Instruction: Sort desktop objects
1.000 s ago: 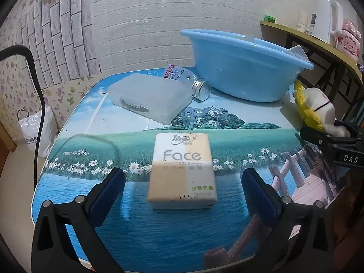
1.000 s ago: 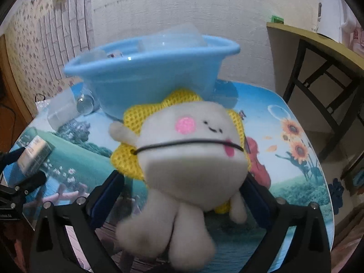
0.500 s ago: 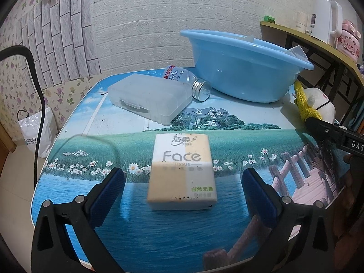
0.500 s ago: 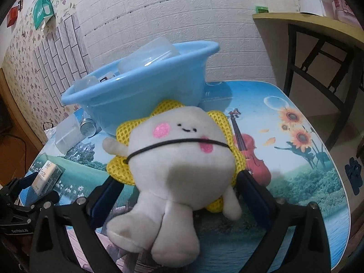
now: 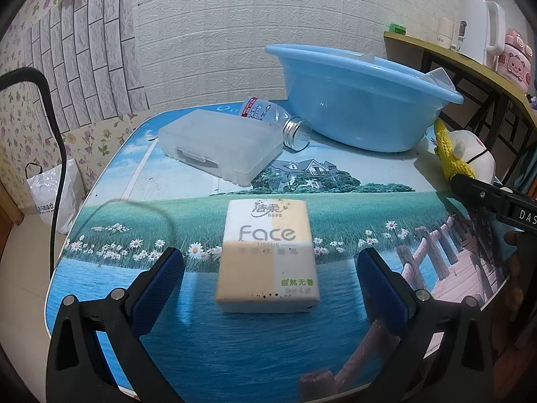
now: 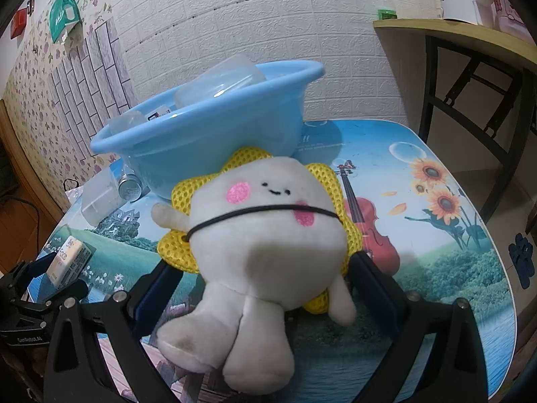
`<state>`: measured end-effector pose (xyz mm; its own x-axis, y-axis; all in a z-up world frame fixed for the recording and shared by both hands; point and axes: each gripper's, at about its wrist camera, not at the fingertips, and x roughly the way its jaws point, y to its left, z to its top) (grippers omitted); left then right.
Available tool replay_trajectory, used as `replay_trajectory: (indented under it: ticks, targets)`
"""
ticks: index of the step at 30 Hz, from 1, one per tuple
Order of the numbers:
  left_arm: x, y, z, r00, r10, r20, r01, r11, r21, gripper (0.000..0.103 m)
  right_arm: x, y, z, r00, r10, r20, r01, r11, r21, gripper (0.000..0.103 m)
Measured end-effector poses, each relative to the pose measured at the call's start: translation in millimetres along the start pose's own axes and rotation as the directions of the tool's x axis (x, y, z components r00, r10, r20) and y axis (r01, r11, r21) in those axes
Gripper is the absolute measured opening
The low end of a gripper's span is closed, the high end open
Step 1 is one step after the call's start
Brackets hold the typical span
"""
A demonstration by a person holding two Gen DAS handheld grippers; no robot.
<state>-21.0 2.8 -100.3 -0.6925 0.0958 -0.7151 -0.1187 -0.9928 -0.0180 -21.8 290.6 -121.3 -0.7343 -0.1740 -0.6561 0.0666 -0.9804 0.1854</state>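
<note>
My left gripper is open, its blue pads either side of a "Face" tissue pack lying flat on the picture-printed table. My right gripper is shut on a white plush toy with a yellow mesh collar, held just in front of a blue basin. The basin holds clear plastic containers. A translucent plastic box and a lying bottle sit left of the basin. The plush also shows at the right edge of the left wrist view.
A wooden shelf with a kettle stands at the right beyond the table. A white bag hangs off the table's left side. A black cable crosses the left. A brick-pattern wall is behind.
My right gripper with the plush toy has tilted and shifted, so more of the basin's inside shows. The left gripper and the tissue pack have stayed put.
</note>
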Motion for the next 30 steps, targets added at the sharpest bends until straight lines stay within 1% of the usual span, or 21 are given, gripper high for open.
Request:
replay_trajectory:
  ticks: [2, 3, 5, 6, 7, 8, 9, 11, 13, 14, 15, 16, 21, 24, 27, 30]
  targets:
    - [0, 0, 0, 1.000, 0.000, 0.000, 0.000, 1.000, 0.000, 0.103, 0, 0, 0, 1.000, 0.000, 0.001, 0.000, 1.000, 0.001, 0.101]
    - [0, 0, 0, 1.000, -0.001, 0.001, 0.001, 1.000, -0.001, 0.103, -1, 0, 0, 1.000, -0.005, 0.002, 0.005, 1.000, 0.002, 0.098]
    - [0, -1, 0, 1.000, -0.002, 0.002, 0.002, 1.000, 0.000, 0.102, 0, 3, 0, 0.999, -0.041, -0.002, 0.041, 0.999, -0.011, 0.090]
    - [0, -1, 0, 1.000, -0.002, 0.002, 0.002, 1.000, -0.001, 0.102, 0, 6, 0, 0.997, -0.072, -0.007, 0.072, 0.997, -0.037, 0.082]
    - [0, -1, 1, 1.000, -0.002, 0.004, 0.002, 1.000, -0.001, 0.103, 0, 10, -1, 0.997, -0.080, -0.009, 0.079, 0.994, -0.070, 0.077]
    - [-1, -1, 1, 1.000, -0.002, 0.005, 0.002, 1.000, -0.003, 0.103, 0, 13, -1, 0.996, -0.086, -0.011, 0.085, 0.992, -0.089, 0.075]
    - [-1, 0, 1, 1.000, -0.001, 0.009, 0.001, 1.000, -0.005, 0.101, -1, 14, -2, 0.996, -0.090, -0.008, 0.089, 0.991, -0.096, 0.073]
    - [-2, 1, 1, 1.000, 0.008, 0.020, -0.008, 1.000, -0.008, 0.088, -4, 13, -3, 0.997, -0.083, -0.009, 0.082, 0.992, -0.092, 0.070]
    - [-4, 1, 2, 0.999, 0.015, 0.034, -0.015, 1.000, -0.011, 0.065, -8, 12, -2, 0.997, -0.078, -0.010, 0.077, 0.993, -0.088, 0.067]
    - [-5, 1, 2, 0.999, 0.015, 0.038, -0.015, 1.000, -0.011, 0.060, -11, 13, -2, 0.997, -0.076, -0.010, 0.075, 0.993, -0.089, 0.066]
    - [-5, 1, 2, 0.999, 0.012, 0.041, -0.011, 1.000, -0.011, 0.048, -12, 12, -1, 0.997, -0.074, -0.010, 0.073, 0.993, -0.091, 0.065]
    - [-5, 1, 2, 0.999, 0.006, 0.044, -0.006, 1.000, -0.011, 0.045, -14, 12, 0, 0.997, -0.073, -0.011, 0.072, 0.993, -0.094, 0.064]
    - [-5, 2, 3, 0.999, 0.004, 0.038, -0.003, 1.000, -0.014, 0.045, -27, 6, 4, 0.998, -0.061, 0.006, 0.062, 0.995, -0.076, 0.062]
    - [-9, 3, 2, 0.999, -0.003, 0.038, 0.005, 1.000, -0.030, 0.045, -39, 3, 8, 0.997, -0.062, 0.034, 0.064, 0.996, -0.068, 0.062]
    - [-18, 5, 5, 0.998, 0.001, 0.063, 0.002, 0.999, -0.051, 0.045, -48, 2, 11, 0.996, -0.060, 0.064, 0.064, 0.996, -0.068, 0.062]
    - [-28, 5, 13, 0.996, -0.005, 0.090, 0.012, 0.997, -0.075, 0.045, -48, -3, 14, 0.996, -0.061, 0.064, 0.064, 0.997, -0.048, 0.061]
